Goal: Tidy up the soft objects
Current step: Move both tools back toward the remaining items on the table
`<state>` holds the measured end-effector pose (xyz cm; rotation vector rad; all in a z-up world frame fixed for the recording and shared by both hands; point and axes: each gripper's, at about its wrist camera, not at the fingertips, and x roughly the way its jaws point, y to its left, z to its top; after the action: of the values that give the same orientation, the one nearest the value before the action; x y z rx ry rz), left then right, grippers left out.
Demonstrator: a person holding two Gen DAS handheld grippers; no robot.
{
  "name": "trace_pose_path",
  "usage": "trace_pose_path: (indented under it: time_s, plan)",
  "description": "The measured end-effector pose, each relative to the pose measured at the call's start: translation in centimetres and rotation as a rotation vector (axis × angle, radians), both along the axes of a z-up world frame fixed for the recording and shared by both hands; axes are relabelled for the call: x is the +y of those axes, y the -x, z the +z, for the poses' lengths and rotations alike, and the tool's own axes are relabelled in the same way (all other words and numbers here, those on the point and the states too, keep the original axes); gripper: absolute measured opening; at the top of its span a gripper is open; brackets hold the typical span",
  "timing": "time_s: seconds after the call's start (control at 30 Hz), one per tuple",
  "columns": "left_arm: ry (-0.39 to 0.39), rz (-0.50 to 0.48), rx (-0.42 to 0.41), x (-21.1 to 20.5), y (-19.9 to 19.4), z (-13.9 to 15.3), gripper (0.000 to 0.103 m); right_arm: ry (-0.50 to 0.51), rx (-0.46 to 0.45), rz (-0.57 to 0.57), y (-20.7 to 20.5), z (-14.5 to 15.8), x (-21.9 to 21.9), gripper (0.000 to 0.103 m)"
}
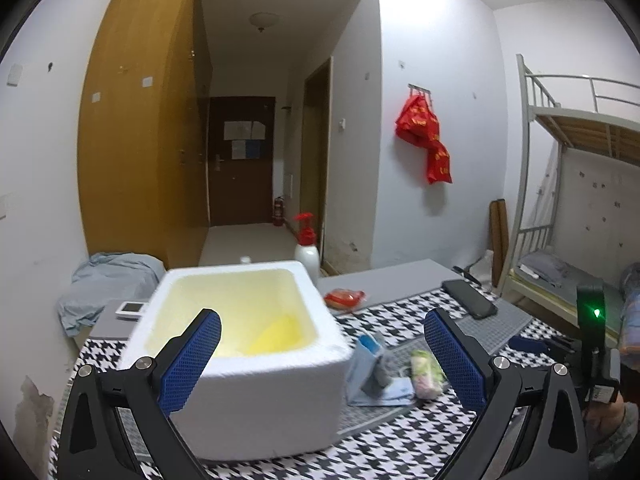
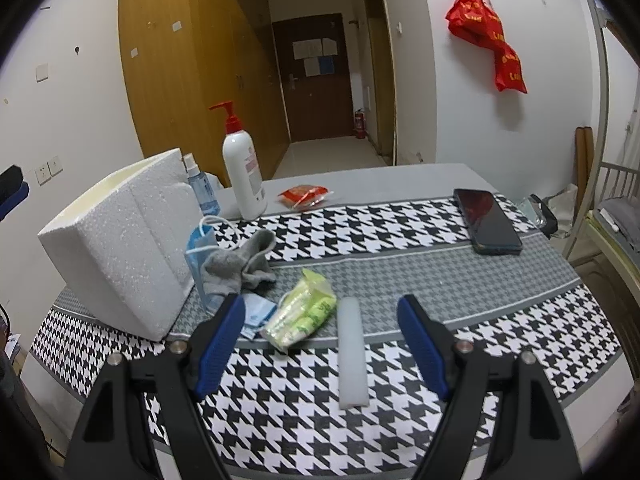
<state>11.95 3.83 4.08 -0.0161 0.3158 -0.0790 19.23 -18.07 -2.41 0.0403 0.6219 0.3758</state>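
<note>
A white foam box (image 1: pixel 248 344) (image 2: pixel 120 240) stands open on the houndstooth cloth, holding something pale yellow (image 1: pixel 276 334). My left gripper (image 1: pixel 322 360) is open above the box's right front corner. Right of the box lie a blue face mask (image 2: pixel 202 246) (image 1: pixel 370 376), a grey sock (image 2: pixel 238 266), a green tissue pack (image 2: pixel 302 310) (image 1: pixel 428 368) and a white foam strip (image 2: pixel 352 354). My right gripper (image 2: pixel 320 344) is open and empty, low over the cloth, with the foam strip and tissue pack between its fingers.
A black phone (image 2: pixel 486 220) (image 1: pixel 470 298) lies at the far right. A white pump bottle (image 2: pixel 242 168), a blue spray bottle (image 2: pixel 200 188) and a red packet (image 2: pixel 304 196) stand behind the box. A bunk bed (image 1: pixel 568 184) is to the right.
</note>
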Motion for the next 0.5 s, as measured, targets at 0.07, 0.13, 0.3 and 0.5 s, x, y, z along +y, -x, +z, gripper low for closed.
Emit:
trace_pose_path:
  time_s: [0.07, 0.13, 0.3, 0.5]
  plan:
    - [-0.011, -0.005, 0.002, -0.8, 0.2, -0.4, 0.102, -0.001, 0.003, 0.008, 0.3, -0.3, -0.4, 0.082]
    - [-0.022, -0.015, 0.004, -1.5, 0.4, -0.9, 0.102, 0.001, 0.004, 0.017, 0.5, -0.6, -0.7, 0.082]
    - [-0.018, -0.052, 0.016, -3.0, 0.8, -1.7, 0.102, 0.000, 0.002, 0.029, 1.2, -1.1, -1.6, 0.082]
    - [-0.028, -0.071, 0.024, -4.9, 0.9, -3.3, 0.102, 0.003, 0.012, 0.032, 1.4, -1.9, -2.4, 0.082]
